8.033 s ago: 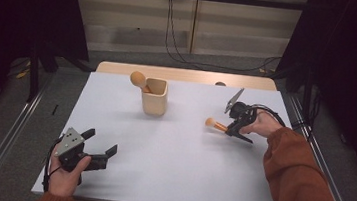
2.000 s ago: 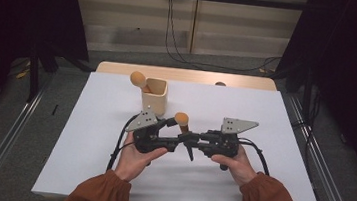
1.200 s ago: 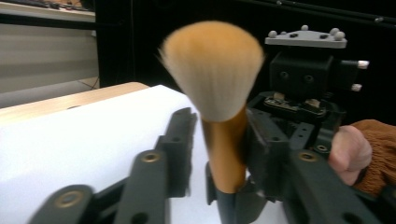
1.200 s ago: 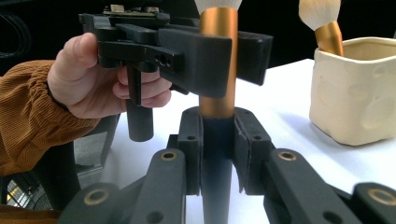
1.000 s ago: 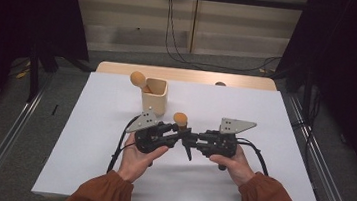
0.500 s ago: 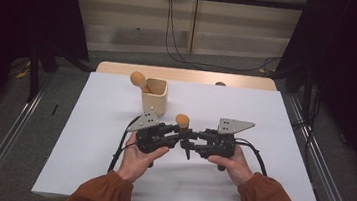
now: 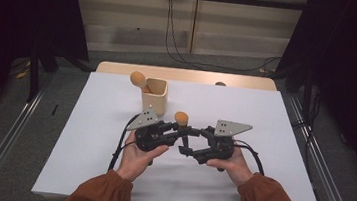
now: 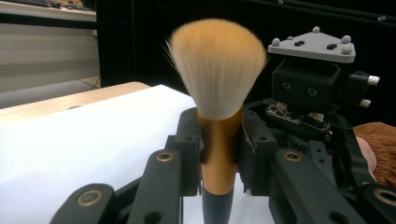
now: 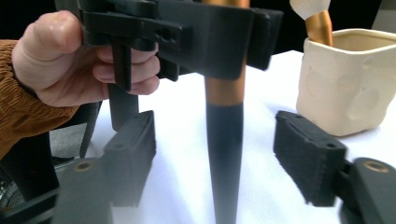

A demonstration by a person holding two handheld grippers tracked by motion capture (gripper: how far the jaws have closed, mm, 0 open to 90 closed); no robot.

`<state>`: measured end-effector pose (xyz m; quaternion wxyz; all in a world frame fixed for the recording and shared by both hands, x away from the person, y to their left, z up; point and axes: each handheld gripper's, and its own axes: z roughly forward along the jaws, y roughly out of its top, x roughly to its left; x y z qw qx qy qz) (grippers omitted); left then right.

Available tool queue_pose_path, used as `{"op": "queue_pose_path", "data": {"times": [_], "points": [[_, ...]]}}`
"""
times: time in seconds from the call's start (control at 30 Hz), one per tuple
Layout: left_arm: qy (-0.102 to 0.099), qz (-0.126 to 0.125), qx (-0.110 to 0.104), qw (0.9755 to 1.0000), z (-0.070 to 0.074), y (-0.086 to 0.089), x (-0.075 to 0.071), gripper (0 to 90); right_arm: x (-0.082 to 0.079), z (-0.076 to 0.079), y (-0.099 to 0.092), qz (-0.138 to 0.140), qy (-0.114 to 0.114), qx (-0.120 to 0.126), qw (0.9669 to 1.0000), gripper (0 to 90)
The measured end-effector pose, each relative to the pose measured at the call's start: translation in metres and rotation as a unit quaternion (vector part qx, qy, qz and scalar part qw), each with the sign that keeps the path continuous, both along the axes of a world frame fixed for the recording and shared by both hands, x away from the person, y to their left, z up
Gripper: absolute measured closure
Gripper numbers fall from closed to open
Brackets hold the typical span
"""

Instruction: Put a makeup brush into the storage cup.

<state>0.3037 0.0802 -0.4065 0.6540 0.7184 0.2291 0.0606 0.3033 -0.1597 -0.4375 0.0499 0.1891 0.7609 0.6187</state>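
A makeup brush point(image 8: 217, 70) with tan bristles, a gold ferrule and a dark handle stands upright over the middle of the table. My left gripper point(image 8: 218, 140) is shut on its gold ferrule point(image 7: 181, 117). My right gripper point(image 9: 219, 156) faces the left one from the right. Its jaws have just been opening, and both pads point(image 9: 308, 158) now stand clear of the dark handle point(image 9: 225, 140) between them. In the high view the left gripper point(image 7: 183, 131) and right gripper point(image 7: 186, 144) meet tip to tip.
A cream square cup point(image 7: 155, 95) stands just behind the left gripper, with a second brush point(image 7: 137, 79) leaning out of it. The white table top point(image 7: 275, 120) spreads to both sides. Cables trail from both grippers toward the front edge.
Eight seconds ago the right gripper held the brush at the right and the left gripper lay far left. Both have come to mid-table, and the left now holds the brush. Hands still over the last second.
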Motion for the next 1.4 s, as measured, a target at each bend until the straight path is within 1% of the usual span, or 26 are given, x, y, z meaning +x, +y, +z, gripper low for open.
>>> {"op": "queue_pose_path", "data": {"times": [0.07, 0.13, 0.17, 0.2, 0.3, 0.37, 0.4, 0.47, 0.53, 0.57, 0.63, 0.7, 0.8, 0.87, 0.97, 1.03, 1.07, 1.1, 1.17, 1.2, 1.23, 1.27, 1.3, 1.33, 1.37, 1.4], "points": [[-0.002, 0.002, 0.001, 1.0000, 0.000, 0.001, 0.000, 72.3, 0.001, 0.000, -0.001, -0.008, -0.001, -0.004, 1.0000, 23.0], [-0.002, 0.003, 0.000, 1.0000, 0.001, 0.003, 0.000, 72.3, 0.001, 0.000, -0.002, -0.018, 0.002, -0.002, 0.9998, 16.0], [-0.003, 0.005, 0.001, 1.0000, 0.001, 0.004, 0.000, 72.4, 0.001, 0.001, -0.002, -0.025, 0.006, -0.001, 0.9997, 10.4], [-0.004, 0.005, 0.000, 1.0000, 0.002, 0.005, 0.001, 72.3, 0.001, 0.001, -0.003, -0.034, 0.010, -0.004, 0.9994, 6.9], [-0.005, 0.011, -0.001, 0.9999, 0.003, 0.009, 0.001, 72.3, 0.001, 0.003, -0.005, -0.048, 0.009, -0.001, 0.9988, 1.3], [-0.006, 0.015, 0.001, 0.9999, 0.004, 0.011, 0.001, 72.4, 0.000, 0.004, -0.007, -0.057, 0.006, -0.001, 0.9984, 0.7], [-0.005, 0.016, -0.001, 0.9999, 0.004, 0.012, 0.001, 72.3, 0.000, 0.004, -0.007, -0.067, -0.002, -0.003, 0.9978, 0.7], [-0.006, 0.017, 0.001, 0.9998, 0.005, 0.014, 0.001, 72.4, -0.001, 0.004, -0.008, -0.081, -0.005, -0.005, 0.9967, 0.9], [-0.004, 0.022, 0.000, 0.9997, 0.005, 0.015, 0.000, 72.3, -0.002, 0.004, -0.009, -0.096, -0.006, -0.007, 0.9954, 0.7], [-0.006, 0.025, -0.001, 0.9997, 0.005, 0.016, 0.000, 72.3, -0.003, 0.004, -0.009, -0.104, -0.005, -0.008, 0.9946, 0.7], [-0.007, 0.021, 0.002, 0.9998, 0.006, 0.017, -0.001, 72.3, -0.006, 0.003, -0.010, -0.125, -0.013, -0.013, 0.9920, 0.9], [-0.009, 0.019, 0.006, 0.9998, 0.007, 0.018, -0.001, 72.3, -0.008, 0.002, -0.011, -0.133, -0.019, -0.016, 0.9908, 0.6], [-0.007, 0.023, 0.004, 0.9997, 0.007, 0.020, 0.000, 72.3, -0.010, 0.004, -0.014, -0.139, -0.018, -0.016, 0.9900, 0.2], [-0.006, 0.026, 0.005, 0.9996, 0.007, 0.022, 0.001, 72.3, -0.011, 0.005, -0.016, -0.150, -0.014, -0.023, 0.9883, 0.0], [-0.007, 0.032, 0.005, 0.9994, 0.009, 0.026, 0.002, 72.3, -0.014, 0.005, -0.020, -0.148, -0.011, -0.023, 0.9886, 0.0], [-0.010, 0.035, 0.007, 0.9993, 0.009, 0.029, 0.002, 72.3, -0.016, 0.004, -0.024, -0.165, -0.022, -0.011, 0.9860, 0.0], [-0.009, 0.035, 0.007, 0.9993, 0.010, 0.030, 0.003, 72.3, -0.017, 0.004, -0.026, -0.177, -0.029, -0.013, 0.9837, 0.3], [-0.009, 0.036, 0.008, 0.9993, 0.010, 0.032, 0.003, 72.3, -0.018, 0.004, -0.028, -0.182, -0.030, -0.018, 0.9827, 0.5], [-0.010, 0.039, 0.009, 0.9992, 0.012, 0.035, 0.003, 72.3, -0.020, 0.004, -0.033, -0.189, -0.028, -0.018, 0.9813, 0.2], [-0.010, 0.039, 0.008, 0.9991, 0.012, 0.036, 0.004, 72.3, -0.021, 0.005, -0.037, -0.196, -0.030, -0.021, 0.9800, 0.4], [-0.009, 0.041, 0.008, 0.9991, 0.013, 0.038, 0.004, 72.3, -0.022, 0.006, -0.039, -0.200, -0.037, -0.022, 0.9789, 0.4], [-0.009, 0.041, 0.009, 0.9991, 0.013, 0.041, 0.004, 72.3, -0.024, 0.006, -0.042, -0.206, -0.048, -0.023, 0.9771, 0.3], [-0.008, 0.043, 0.009, 0.9990, 0.014, 0.042, 0.004, 72.3, -0.026, 0.006, -0.045, -0.211, -0.050, -0.029, 0.9757, 0.3], [-0.010, 0.043, 0.014, 0.9989, 0.014, 0.044, 0.004, 72.3, -0.028, 0.005, -0.047, -0.212, -0.051, -0.033, 0.9754, 0.2], [-0.010, 0.044, 0.017, 0.9988, 0.015, 0.046, 0.004, 72.3, -0.030, 0.005, -0.050, -0.216, -0.052, -0.034, 0.9744, 0.2], [-0.010, 0.047, 0.013, 0.9987, 0.015, 0.048, 0.004, 72.3, -0.031, 0.005, -0.052, -0.219, -0.050, -0.037, 0.9738, 0.2]]}}
